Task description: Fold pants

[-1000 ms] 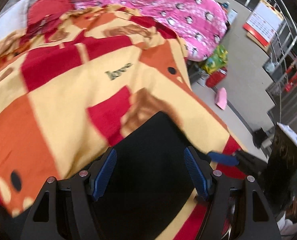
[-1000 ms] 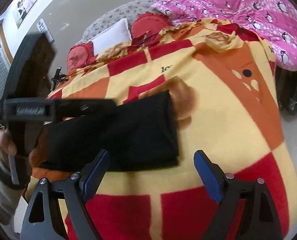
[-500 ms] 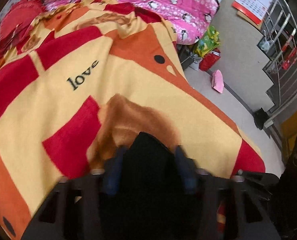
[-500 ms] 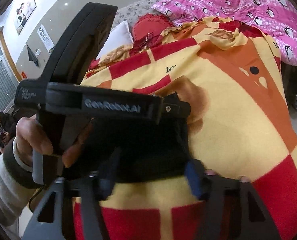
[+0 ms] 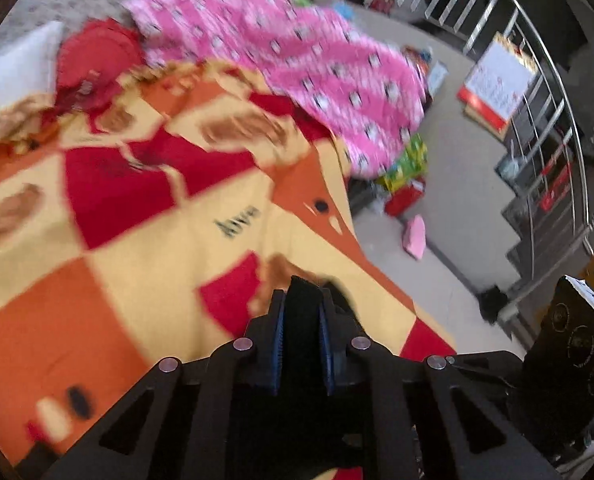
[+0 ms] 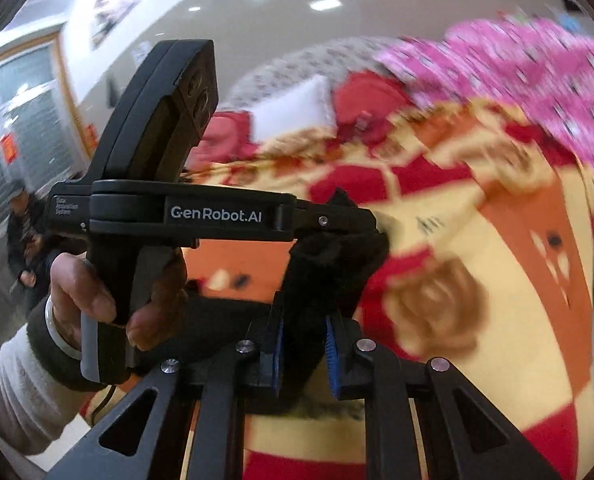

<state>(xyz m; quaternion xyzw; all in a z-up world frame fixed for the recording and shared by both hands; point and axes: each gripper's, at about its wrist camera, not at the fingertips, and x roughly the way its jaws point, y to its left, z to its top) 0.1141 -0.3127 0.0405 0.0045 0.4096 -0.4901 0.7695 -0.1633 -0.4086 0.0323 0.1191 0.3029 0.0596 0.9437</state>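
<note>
Left wrist view: left tongs [image 5: 301, 312] clamped narrow on a fold of the black pants [image 5: 302, 296], jaws just closed onto the cloth, blue pads pressing both sides. Pants bunched up above the checked blanket [image 5: 117, 248], their edge raised off it near the brown patch; the word "love" printed on the blanket further up. Pink quilt [image 5: 297, 64] heaped at the blanket's far end, red cushion [image 5: 97, 60] beside it. Right wrist view: right tongs [image 6: 304, 328] likewise just closed, pinching another part of the pants [image 6: 329, 264], cloth lifted clear of the blanket [image 6: 477, 240]. Left tongs [image 6: 337, 220] crossing above the pants, gripped by a person's hand [image 6: 97, 296] in a pale sleeve. Picture blurred.
</note>
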